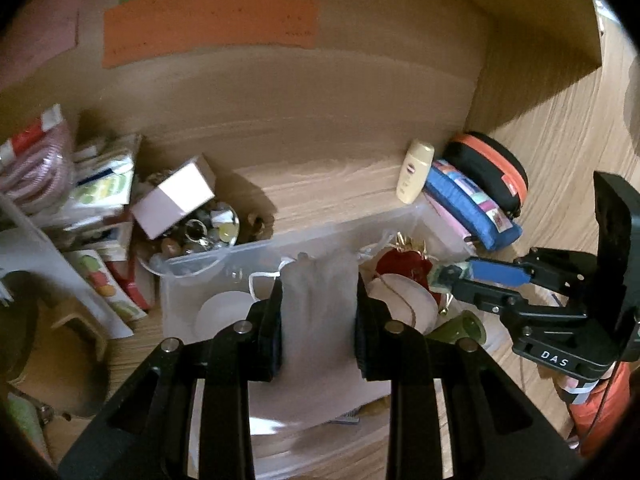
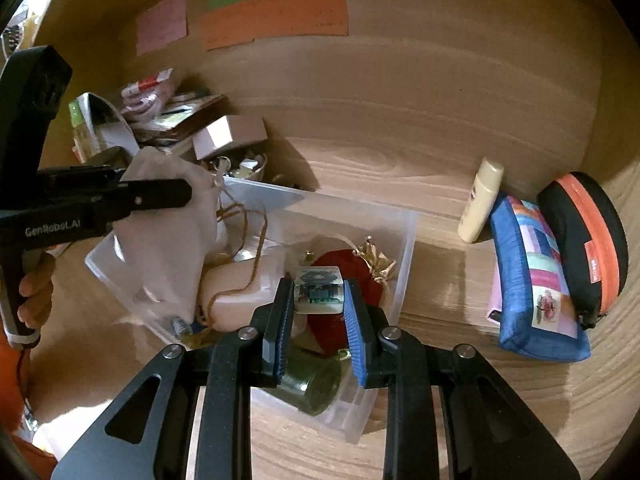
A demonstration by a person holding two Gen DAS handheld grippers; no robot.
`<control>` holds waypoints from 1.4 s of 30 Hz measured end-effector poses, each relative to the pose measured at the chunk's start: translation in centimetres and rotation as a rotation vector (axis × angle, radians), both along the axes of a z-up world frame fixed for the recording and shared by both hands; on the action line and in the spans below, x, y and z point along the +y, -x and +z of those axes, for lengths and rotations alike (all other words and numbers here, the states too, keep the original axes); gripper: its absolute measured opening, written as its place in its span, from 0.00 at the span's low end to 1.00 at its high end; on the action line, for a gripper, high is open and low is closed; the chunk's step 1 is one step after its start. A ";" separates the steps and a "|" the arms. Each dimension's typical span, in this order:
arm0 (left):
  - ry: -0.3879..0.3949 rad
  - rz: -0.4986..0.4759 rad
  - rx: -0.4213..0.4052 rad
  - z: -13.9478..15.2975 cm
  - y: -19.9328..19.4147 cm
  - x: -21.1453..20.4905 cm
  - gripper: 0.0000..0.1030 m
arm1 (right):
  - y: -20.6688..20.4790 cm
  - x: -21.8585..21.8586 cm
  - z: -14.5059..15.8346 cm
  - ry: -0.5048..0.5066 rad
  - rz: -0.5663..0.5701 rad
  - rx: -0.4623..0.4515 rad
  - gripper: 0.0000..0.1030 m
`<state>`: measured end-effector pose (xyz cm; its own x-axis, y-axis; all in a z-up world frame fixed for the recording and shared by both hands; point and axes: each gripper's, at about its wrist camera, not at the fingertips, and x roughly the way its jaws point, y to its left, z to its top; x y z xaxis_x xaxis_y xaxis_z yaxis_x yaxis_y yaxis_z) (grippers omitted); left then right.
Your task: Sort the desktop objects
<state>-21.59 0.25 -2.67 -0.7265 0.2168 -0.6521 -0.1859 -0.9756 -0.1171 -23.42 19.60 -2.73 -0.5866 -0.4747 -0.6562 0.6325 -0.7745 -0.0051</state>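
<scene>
Both tools are loaded and hang over the clear plastic bin (image 2: 400, 248), which serves as the landmark. Left tool (image 1: 318, 320) is clenched on a pale drawstring pouch (image 1: 320, 304); the pouch's long axis runs along the fingers, its gathered neck and white cord pointing away from the tool toward the bin's far wall, its body trailing back between the arms. Seen from the right wrist, the same pouch (image 2: 168, 232) droops over the bin's left end. Right tool (image 2: 318, 312) is clenched on a small clear block with a dark printed face (image 2: 318, 290), held crosswise between the blue pads (image 2: 354, 320), above the bin's middle, over a red pouch with gold trim (image 2: 360, 276) and a green glassy object (image 2: 316, 384) lying inside.

The relation that matters, judged from the task: each held thing already sits straight above the bin, so the coming move looks like a short drop, not a reach. The right tool appears nearer the bin's right half, the left nearer its left end.

Beyond the bin's right end, on the wooden counter (image 2: 400, 168), stand a cream bottle (image 2: 480, 200), a blue patterned case (image 2: 536, 272) and a black-and-orange case (image 2: 588, 232). Behind its left end lies a heap of packets and a pink box (image 1: 176, 200).
</scene>
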 end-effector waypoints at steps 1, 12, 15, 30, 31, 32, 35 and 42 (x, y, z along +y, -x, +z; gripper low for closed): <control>0.002 -0.004 -0.007 -0.3 0.2 0.2 0.28 | 0.1 -0.1 -0.1 -0.005 -0.003 0.000 0.22; 0.053 0.006 -0.072 -2.8 1.6 1.3 0.29 | 0.5 -0.5 -1.0 -0.025 0.011 0.001 0.22; 0.059 -0.001 -0.100 -3.6 2.0 1.6 0.29 | 0.4 -0.5 -1.1 -0.021 0.018 0.001 0.22; 0.096 0.037 -0.013 -2.1 0.6 1.8 0.70 | -0.2 -0.1 -0.4 0.012 0.001 0.046 0.36; 0.107 0.047 -0.009 -2.0 0.5 1.8 0.71 | -0.2 0.0 -0.4 0.013 0.000 0.047 0.37; 0.115 0.055 -0.005 -1.9 0.6 1.7 0.71 | -0.2 0.0 -0.3 0.014 -0.002 0.048 0.38; 0.119 0.071 -0.006 -1.7 0.5 1.3 0.73 | -0.2 0.0 -0.3 0.007 -0.010 0.053 0.44; 0.141 0.121 0.000 -0.7 -0.1 0.7 0.92 | -0.8 0.2 0.5 -0.001 -0.030 0.081 0.74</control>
<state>-21.52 0.91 -3.39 -0.7418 0.0342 -0.6698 -0.0666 -0.9975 0.0229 -22.60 19.83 -2.27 -0.6519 -0.4554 -0.6063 0.6067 -0.7929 -0.0567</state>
